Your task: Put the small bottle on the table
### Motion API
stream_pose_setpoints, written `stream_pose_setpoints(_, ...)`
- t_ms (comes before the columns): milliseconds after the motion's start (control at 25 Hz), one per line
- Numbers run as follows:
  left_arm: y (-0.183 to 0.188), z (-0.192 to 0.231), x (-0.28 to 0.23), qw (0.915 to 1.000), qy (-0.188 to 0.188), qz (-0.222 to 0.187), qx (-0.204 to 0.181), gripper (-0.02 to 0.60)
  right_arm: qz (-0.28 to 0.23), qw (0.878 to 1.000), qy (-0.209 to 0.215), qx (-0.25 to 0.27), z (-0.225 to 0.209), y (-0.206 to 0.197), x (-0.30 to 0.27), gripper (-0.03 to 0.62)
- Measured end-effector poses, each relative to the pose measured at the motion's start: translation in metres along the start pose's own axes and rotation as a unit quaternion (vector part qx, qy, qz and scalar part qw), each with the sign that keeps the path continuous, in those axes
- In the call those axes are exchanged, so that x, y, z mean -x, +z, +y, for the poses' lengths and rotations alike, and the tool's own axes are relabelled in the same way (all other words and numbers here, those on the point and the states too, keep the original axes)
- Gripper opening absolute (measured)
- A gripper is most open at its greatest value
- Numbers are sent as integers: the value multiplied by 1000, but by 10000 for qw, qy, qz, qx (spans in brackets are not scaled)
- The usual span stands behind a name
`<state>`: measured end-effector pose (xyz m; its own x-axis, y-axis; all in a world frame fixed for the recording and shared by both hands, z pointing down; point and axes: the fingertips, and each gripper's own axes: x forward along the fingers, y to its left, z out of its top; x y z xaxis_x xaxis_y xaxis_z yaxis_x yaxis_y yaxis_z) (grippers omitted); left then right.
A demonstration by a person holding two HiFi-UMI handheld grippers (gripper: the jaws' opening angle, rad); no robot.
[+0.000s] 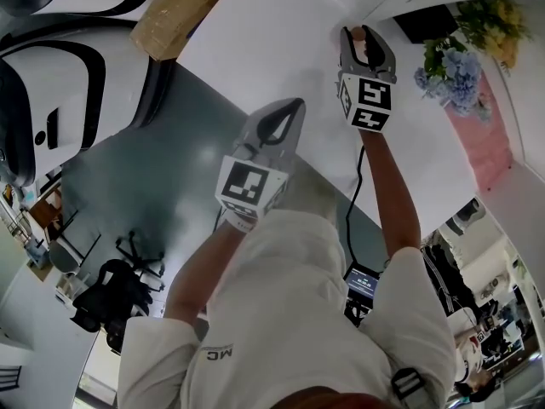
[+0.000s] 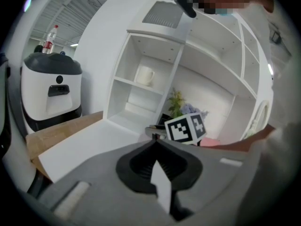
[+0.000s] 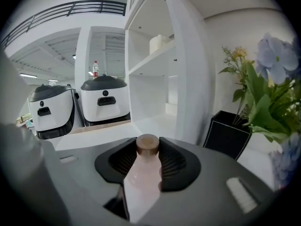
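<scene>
Above the white table (image 1: 272, 41), the right claw (image 1: 364, 48) is clenched on the small bottle (image 3: 140, 178). The right gripper view shows its pale pink body and brown cap pinched between the ribbed pads, while the head view gives only a pinkish tip between the jaws. Whether the bottle touches the table cannot be told. Nearer the person, the left claw (image 1: 295, 107) hangs with its jaws pressed together on nothing. Only the left gripper view shows a white mug (image 2: 145, 75) on the shelf unit (image 2: 155, 34).
</scene>
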<state>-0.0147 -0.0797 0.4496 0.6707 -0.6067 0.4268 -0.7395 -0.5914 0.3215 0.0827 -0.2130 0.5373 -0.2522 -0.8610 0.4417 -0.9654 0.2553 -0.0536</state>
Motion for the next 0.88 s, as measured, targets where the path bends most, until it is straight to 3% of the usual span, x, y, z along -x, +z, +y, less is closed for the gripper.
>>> stream_pose_setpoints(600,-7,12,-4,9999,24,91,73,0,-89,9997,-130,211,10,9,-41,144)
stream_pose_setpoints(720,-7,13,-4,9999,13,89,90,0,-88,9996,-173,197,11,9,-41,202)
stream_pose_setpoints(880,-4,11,-2,10000,-16,71,45,0,-75,9998,-163,-53,10,15,-36,212)
